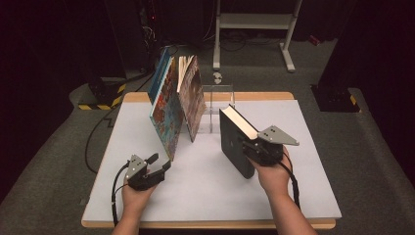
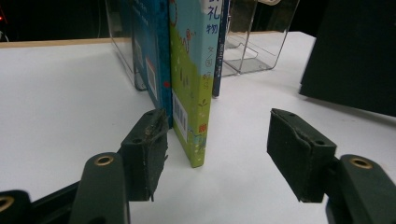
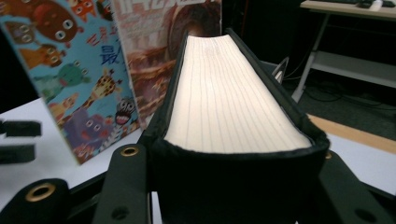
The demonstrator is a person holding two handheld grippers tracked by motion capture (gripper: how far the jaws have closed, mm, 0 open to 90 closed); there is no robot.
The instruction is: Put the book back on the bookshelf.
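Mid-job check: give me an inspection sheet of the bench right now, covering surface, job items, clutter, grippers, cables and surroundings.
Surface: white table top with a wooden edge, bare in front.
Job's things: thick black book stands upright on the table; picture books lean at the clear bookend at the back.
Clutter: nothing seen.
Grippers: right gripper is clamped on the black book, its jaws hugging both covers in the right gripper view; left gripper is open, holding nothing, pointed toward the picture books.
Cables: one trails from each gripper along the forearm; a black cable runs on the floor left of the table.
Surroundings: grey carpet, a white frame behind, dark room.
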